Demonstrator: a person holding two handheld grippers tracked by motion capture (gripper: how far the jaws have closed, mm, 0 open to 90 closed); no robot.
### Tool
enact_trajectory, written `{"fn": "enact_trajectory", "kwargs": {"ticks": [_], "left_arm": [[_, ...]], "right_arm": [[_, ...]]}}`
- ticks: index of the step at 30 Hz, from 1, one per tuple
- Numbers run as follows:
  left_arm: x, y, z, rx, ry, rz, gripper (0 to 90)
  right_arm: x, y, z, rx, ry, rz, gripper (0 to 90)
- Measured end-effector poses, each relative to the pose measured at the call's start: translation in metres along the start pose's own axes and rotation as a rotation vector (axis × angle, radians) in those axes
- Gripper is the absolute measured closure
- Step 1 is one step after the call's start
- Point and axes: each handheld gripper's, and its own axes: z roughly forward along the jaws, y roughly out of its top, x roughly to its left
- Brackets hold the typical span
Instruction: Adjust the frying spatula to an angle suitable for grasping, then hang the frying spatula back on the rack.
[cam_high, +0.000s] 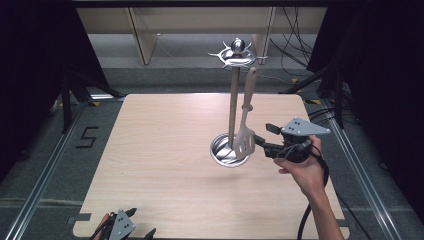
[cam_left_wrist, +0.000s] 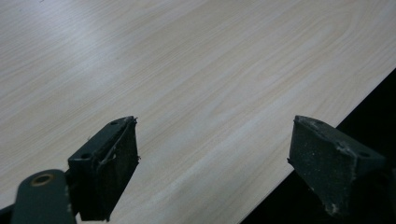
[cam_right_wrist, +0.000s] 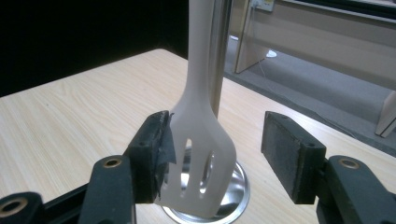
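Slotted spatula (cam_right_wrist: 198, 154), hanging on utensil stand (cam_high: 233, 107), right of centre: right gripper (cam_right_wrist: 217, 156) bracketing blade, jaws apart, needing closure next; left gripper (cam_left_wrist: 215, 163) idling agape, near edge.

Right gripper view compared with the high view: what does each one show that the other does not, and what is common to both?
Right gripper view: the open jaws stand either side of the slotted spatula blade; one pad seems to touch its edge, the other stands apart.

High view: the stand's hook crown, where the spatula hangs, and the left gripper at the near table edge.

Both: spatula, stand pole, round metal base, table.
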Motion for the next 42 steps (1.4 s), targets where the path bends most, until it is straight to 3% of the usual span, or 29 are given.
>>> {"fn": "enact_trajectory", "kwargs": {"ticks": [1,2,4,5,6,9,10,11,13,16,18,20,21,22,23,24,25,27,28,29,30,31,32,33,34,38,40,41,42], "left_arm": [[0.003,0.002,-0.001,0.002,-0.008,0.047,15.0],[0.003,0.002,-0.001,0.000,-0.010,0.049,15.0],[-0.001,0.000,0.000,-0.004,-0.004,-0.011,15.0],[0.001,0.001,-0.001,0.015,0.000,0.022,15.0],[0.001,0.001,-0.001,0.011,-0.005,0.020,15.0],[0.001,0.001,-0.001,0.014,-0.005,0.009,15.0],[-0.001,0.001,0.000,0.000,-0.010,-0.025,15.0],[-0.001,0.002,0.000,0.006,-0.018,-0.025,15.0],[0.000,0.003,0.000,0.006,-0.010,0.011,15.0],[0.002,0.003,0.001,0.014,0.003,0.037,15.0],[0.003,0.004,0.000,0.020,0.001,0.044,15.0],[-0.001,0.003,0.001,-0.013,-0.003,-0.007,15.0],[0.002,0.004,0.001,0.001,-0.003,0.032,15.0],[-0.001,0.003,0.000,0.014,0.000,-0.009,15.0],[0.001,0.003,0.001,0.013,-0.005,0.013,15.0],[0.000,0.002,0.002,0.004,-0.001,-0.011,15.0],[0.001,0.003,0.000,0.017,-0.004,0.013,15.0],[0.001,0.003,0.000,0.016,-0.003,0.019,15.0],[0.001,0.003,0.000,0.016,-0.003,0.015,15.0],[-0.001,0.003,0.000,0.015,-0.001,-0.003,15.0],[0.001,0.003,0.000,0.016,-0.001,0.023,15.0],[-0.002,0.002,0.001,0.013,-0.001,-0.014,15.0],[-0.002,0.002,0.001,0.013,-0.001,-0.014,15.0],[0.001,0.003,0.000,0.015,-0.001,0.023,15.0],[0.001,0.003,0.000,0.016,-0.001,0.027,15.0],[0.002,0.003,0.000,0.018,-0.005,0.034,15.0],[0.001,0.003,0.000,0.020,-0.002,0.028,15.0],[-0.002,0.003,0.001,0.003,-0.007,-0.015,15.0],[-0.002,0.003,0.001,0.003,-0.007,-0.015,15.0]], "right_arm": [[0.000,-0.002,0.000,0.009,0.004,0.001,42.8],[0.001,-0.004,0.001,0.020,0.009,0.002,42.6],[0.002,-0.006,0.001,0.029,0.008,0.002,42.1],[0.002,-0.008,0.003,0.021,0.007,-0.001,41.8],[0.001,-0.009,0.003,0.028,0.011,-0.007,41.7],[0.002,-0.014,0.004,0.042,0.007,-0.006,41.0],[0.002,-0.018,0.004,0.059,0.011,-0.011,40.3],[0.005,-0.021,0.004,0.064,0.008,0.005,40.0],[0.003,-0.026,0.005,0.069,0.009,-0.024,39.4],[0.005,-0.031,0.004,0.100,0.017,0.004,39.1],[0.003,-0.035,0.004,0.101,0.013,-0.015,38.8],[0.004,-0.039,0.002,0.120,0.018,0.001,38.5],[0.004,-0.041,0.003,0.109,0.012,0.001,38.4],[0.002,-0.042,0.002,0.117,0.019,-0.014,38.3],[0.005,-0.044,0.002,0.124,0.017,0.009,38.2],[0.003,-0.046,0.002,0.127,0.025,-0.012,38.0],[0.005,-0.049,0.001,0.129,0.022,0.003,37.9],[0.004,-0.050,0.000,0.132,0.021,-0.001,37.9],[0.007,-0.052,-0.002,0.147,0.033,0.026,37.8],[0.004,-0.053,-0.001,0.134,0.025,-0.004,37.7],[0.004,-0.055,-0.002,0.136,0.030,-0.005,37.6],[0.005,-0.058,-0.002,0.139,0.033,-0.005,37.4],[0.005,-0.058,-0.002,0.139,0.033,-0.005,37.4],[0.007,-0.060,-0.003,0.152,0.029,0.020,37.3],[0.005,-0.061,-0.002,0.136,0.028,-0.012,37.3],[0.008,-0.065,-0.003,0.164,0.036,0.014,37.1],[0.009,-0.068,-0.003,0.173,0.035,0.022,36.9],[0.007,-0.070,-0.002,0.181,0.039,0.002,36.6],[0.007,-0.070,-0.002,0.181,0.039,0.002,36.6]]}}
